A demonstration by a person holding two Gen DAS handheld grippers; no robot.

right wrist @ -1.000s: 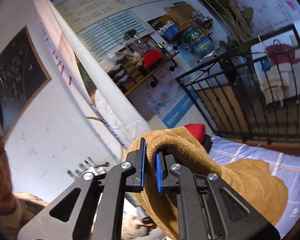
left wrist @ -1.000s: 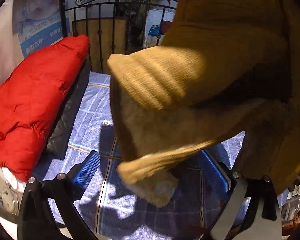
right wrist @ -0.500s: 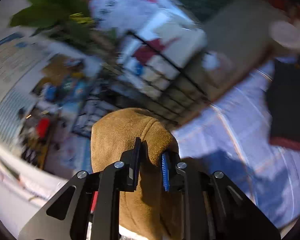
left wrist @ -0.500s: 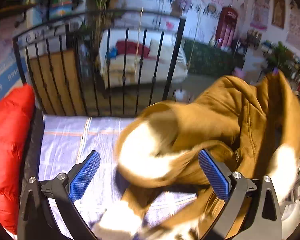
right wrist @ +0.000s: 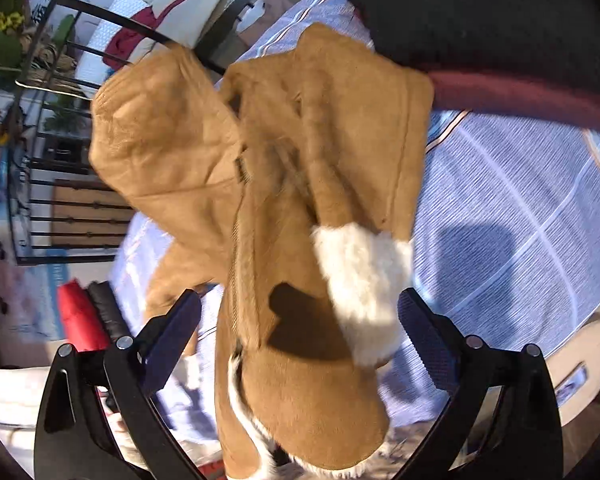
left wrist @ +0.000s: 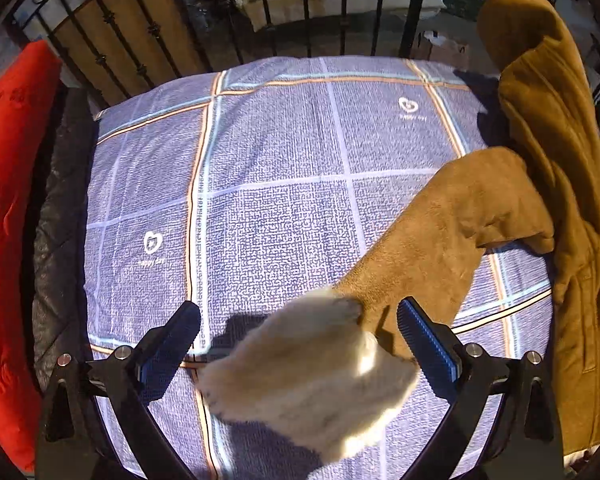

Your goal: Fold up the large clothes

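A tan suede coat with cream fleece lining lies partly on the blue checked bed sheet [left wrist: 280, 180]. In the left wrist view its sleeve [left wrist: 440, 232] stretches across the sheet. The sleeve's fleece cuff [left wrist: 312, 372] sits blurred between the wide jaws of my left gripper [left wrist: 298, 312], and the pads stand clear of it. In the right wrist view the bunched coat [right wrist: 300, 152] and a fleece cuff [right wrist: 360, 280] hang in front of my right gripper [right wrist: 300, 300]. Its jaws are opening, with the coat loose between them and no pad pressing on it.
A red padded jacket [left wrist: 8, 200] and a black quilted garment [left wrist: 60, 200] lie along the bed's left side. A black iron railing [left wrist: 260, 20] closes the far end. A dark garment with a red hem [right wrist: 520, 96] lies on the sheet [right wrist: 520, 200] at the right.
Both grippers have dropped toward the bed and tilted down. The right jaws, shut on the coat before, now stand wide apart. The coat has come down from hanging onto the sheet.
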